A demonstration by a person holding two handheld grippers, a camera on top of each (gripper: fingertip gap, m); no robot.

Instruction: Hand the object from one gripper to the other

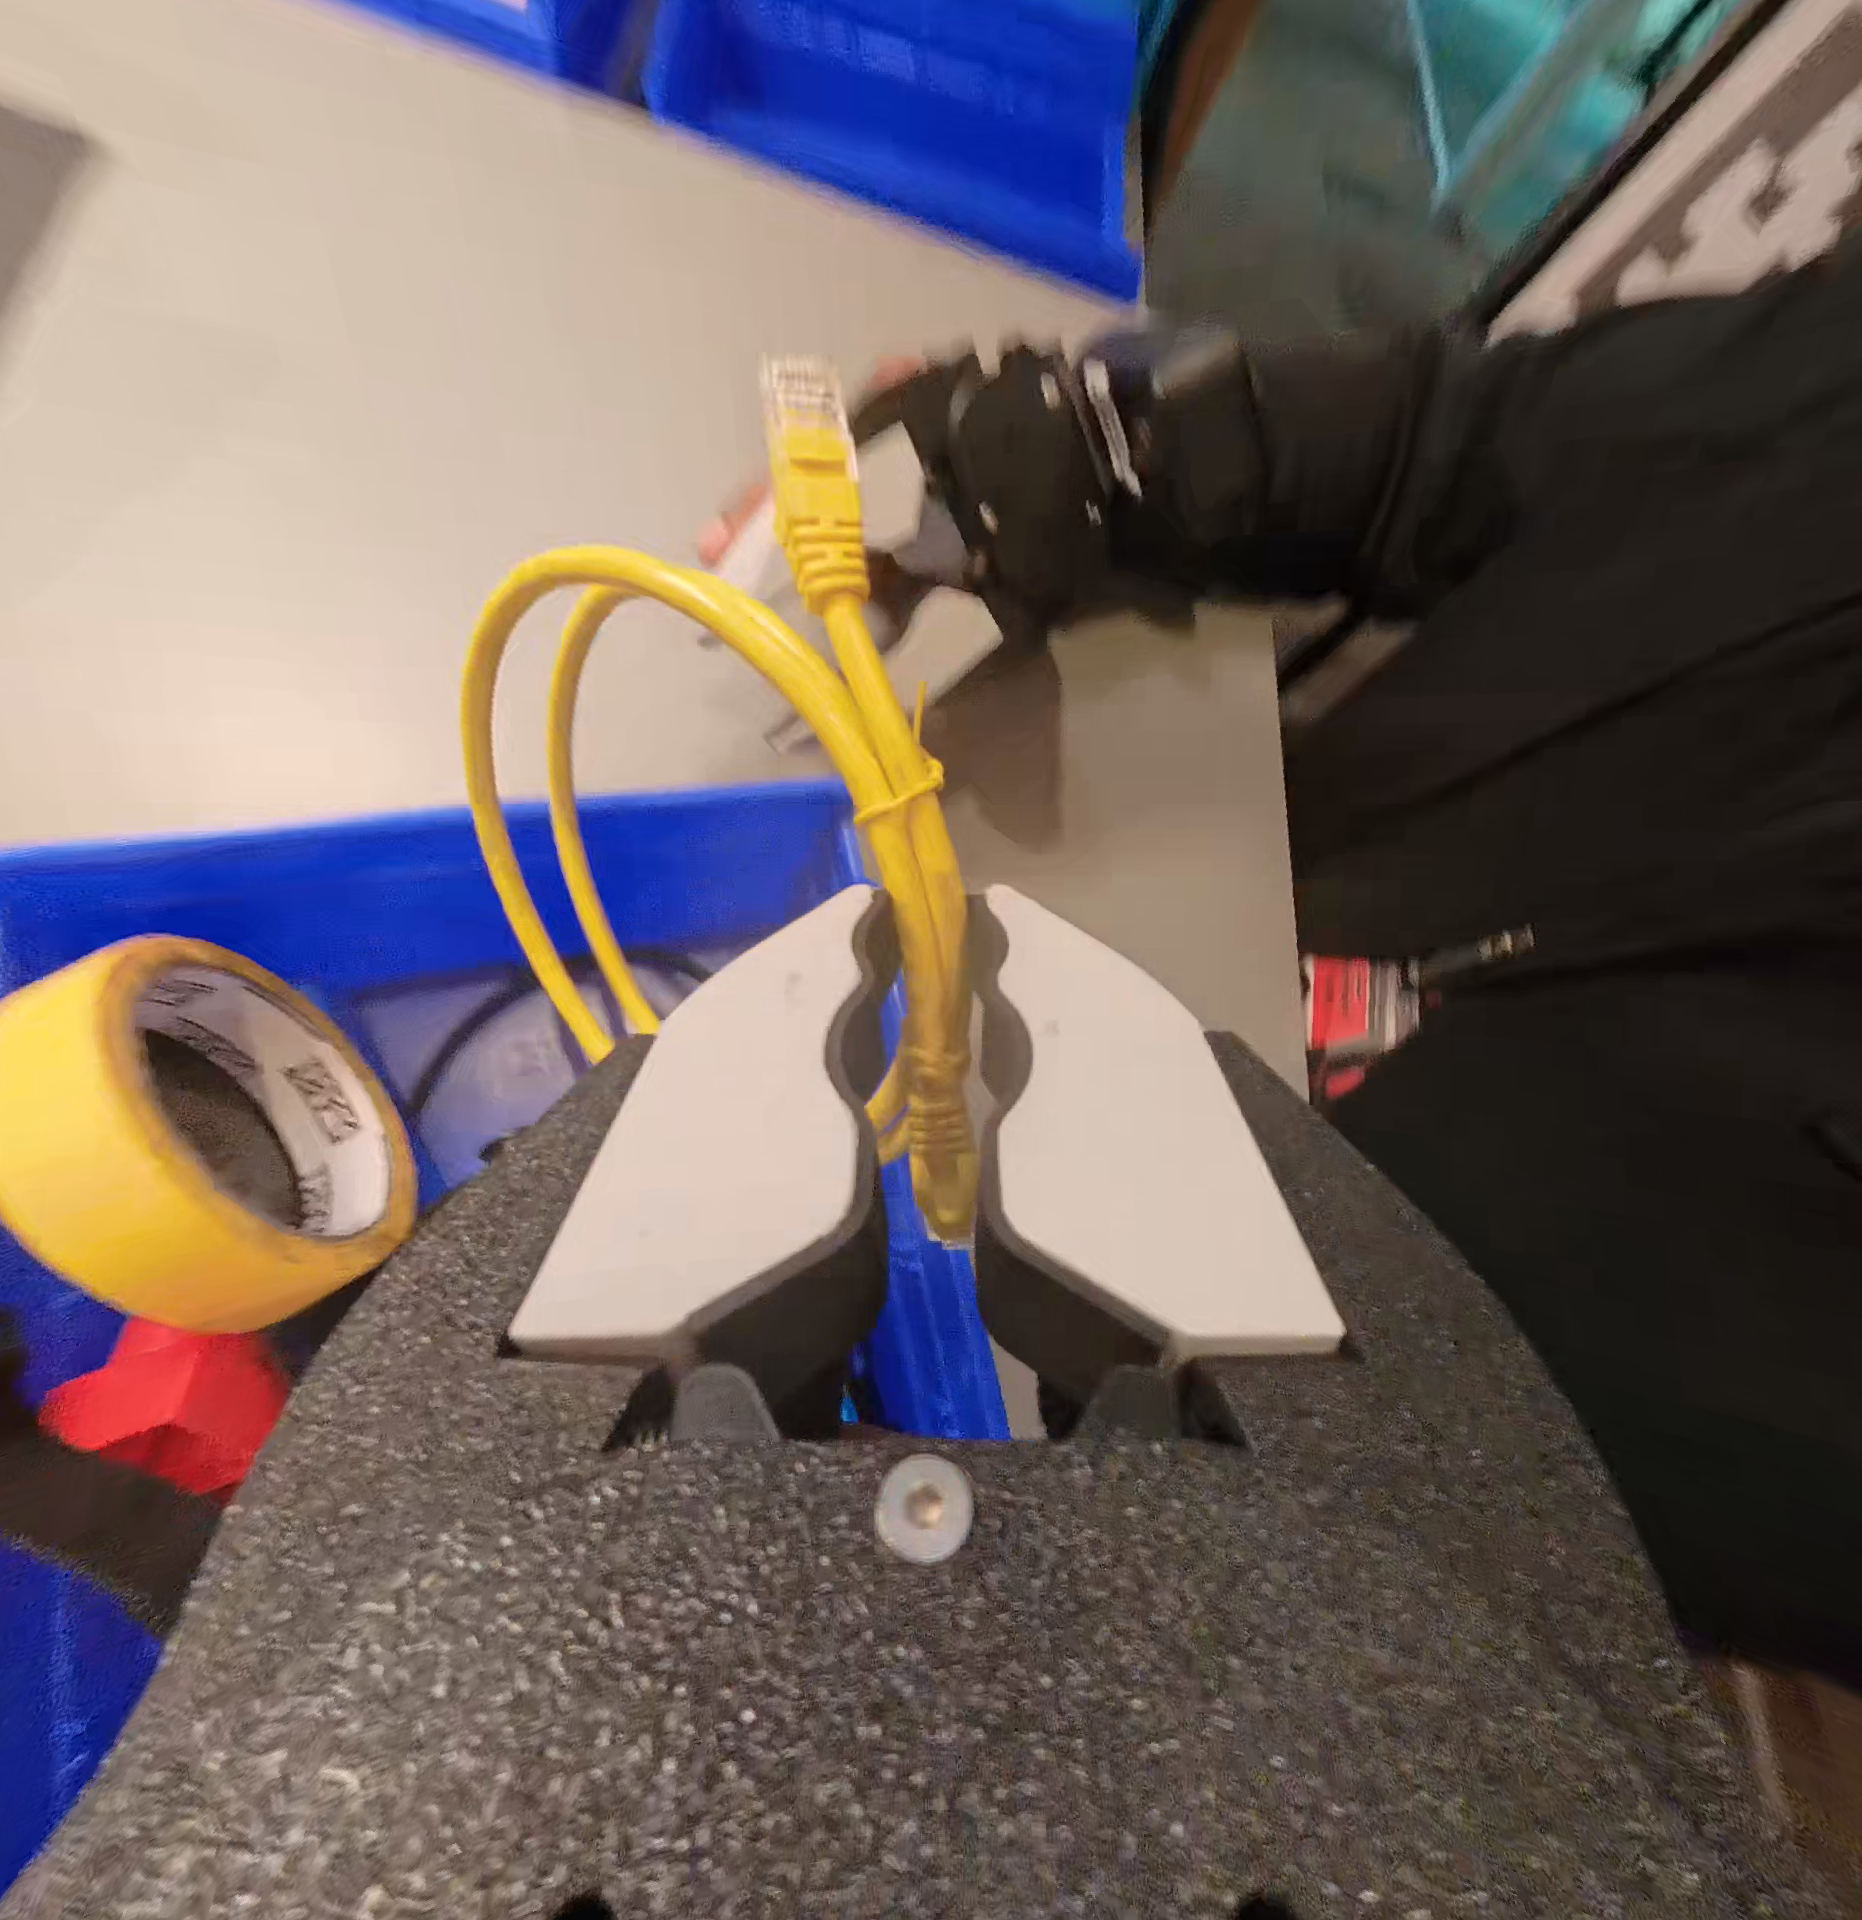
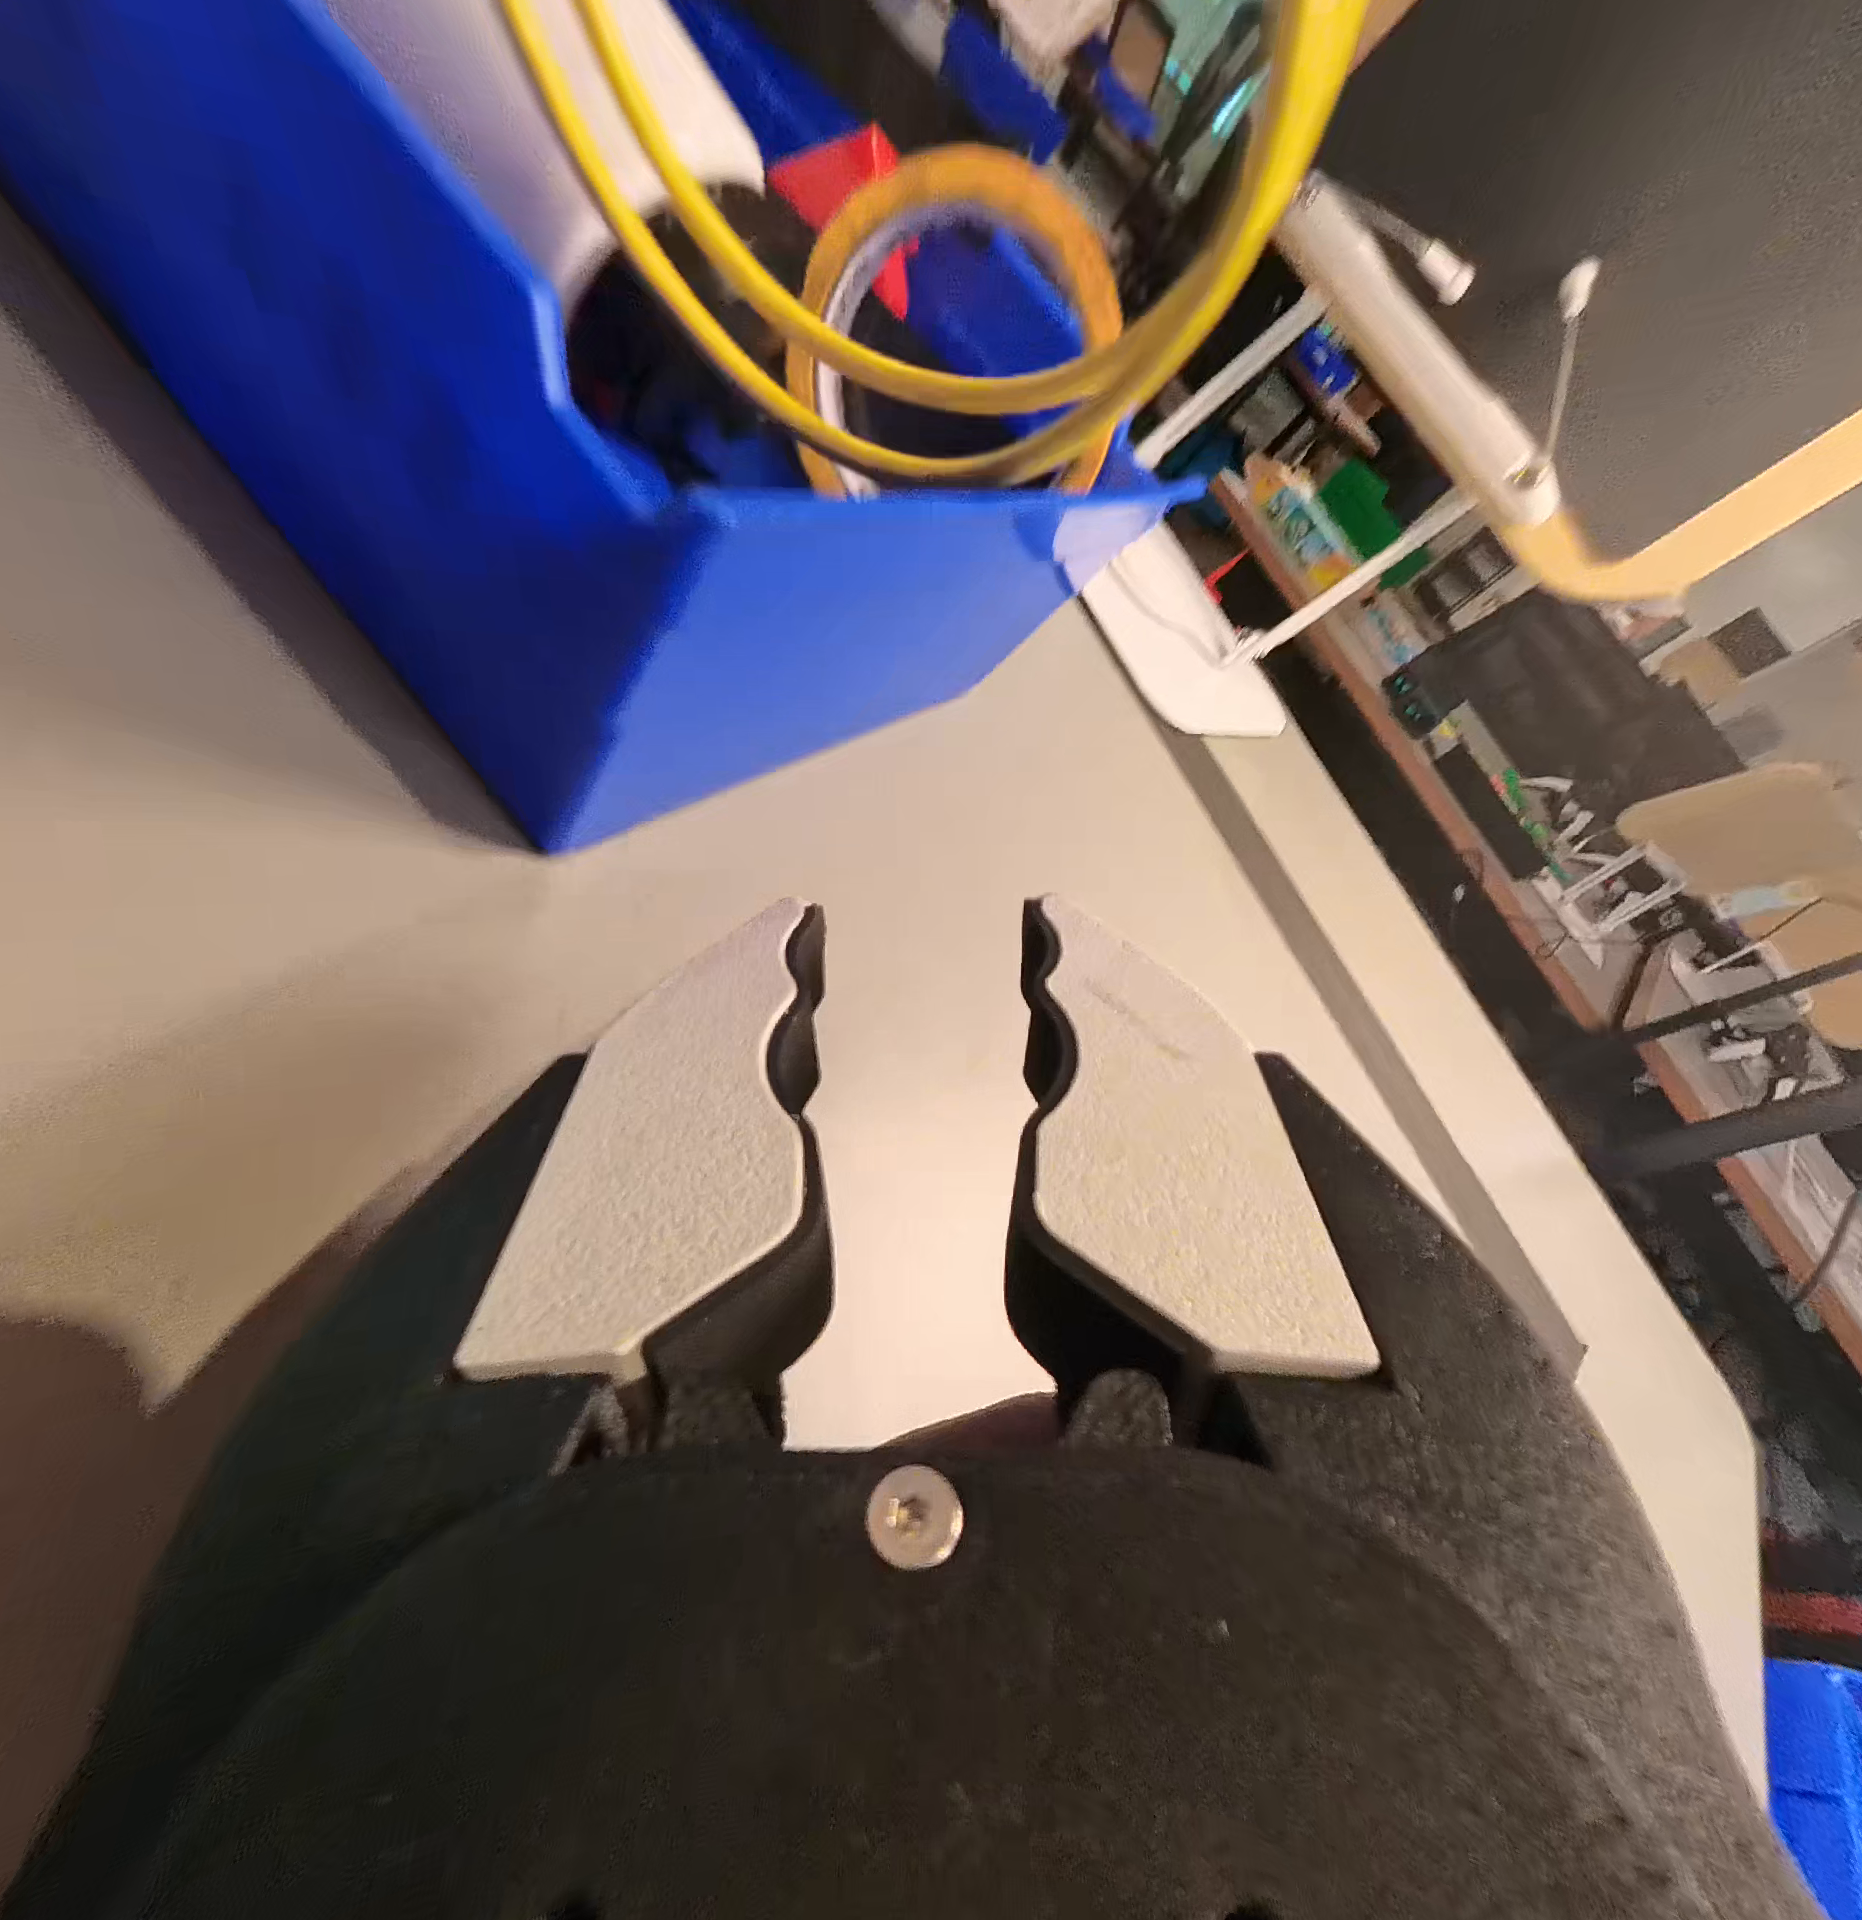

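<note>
A coiled yellow network cable (image 1: pixel 911 790), bound with ties, stands up out of my left gripper (image 1: pixel 929 914), which is shut on the bundle. One plug (image 1: pixel 807 436) points up above the fingers; the other hangs between the jaws. My right gripper shows farther off in the left wrist view (image 1: pixel 906 540), blurred, just behind the upper plug, held by a gloved hand. In the right wrist view my right gripper (image 2: pixel 922 920) is open and empty above the table, and the cable's loops (image 2: pixel 906 384) hang ahead and above it.
A blue bin (image 1: pixel 407 904) (image 2: pixel 553 582) on the pale table (image 2: pixel 906 810) holds a yellow tape roll (image 1: pixel 179 1132) and a red part (image 1: pixel 168 1403). More blue bins (image 1: pixel 885 114) stand at the back. A person's black sleeve (image 1: pixel 1581 727) fills the right side. Left tips to right tips: about 15 cm.
</note>
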